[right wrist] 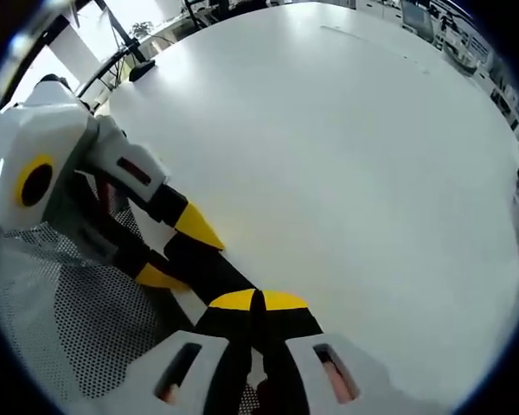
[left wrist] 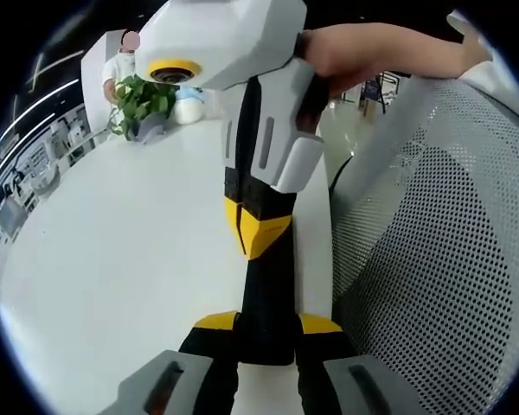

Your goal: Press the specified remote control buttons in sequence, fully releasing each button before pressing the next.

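A slim black remote (left wrist: 268, 303) is up in the air over the white table (left wrist: 112, 259); its buttons are hidden from me. My left gripper (left wrist: 268, 322) is shut on its near end, one yellow-tipped jaw on each side. The right gripper (left wrist: 259, 233), held by a hand (left wrist: 363, 47), comes down from above with its yellow tips at the remote's far end. In the right gripper view my right gripper (right wrist: 258, 300) is shut, jaws pressed together, tips against the remote (right wrist: 203, 264). The left gripper (right wrist: 180, 253) clamps it from the left.
A grey mesh chair back (left wrist: 432, 242) stands close beside both grippers, also visible as the chair back (right wrist: 60, 320). At the table's far end are a potted green plant (left wrist: 143, 104), a white jar (left wrist: 189, 105) and a person (left wrist: 121, 65). A wide white tabletop (right wrist: 346, 156) spreads ahead.
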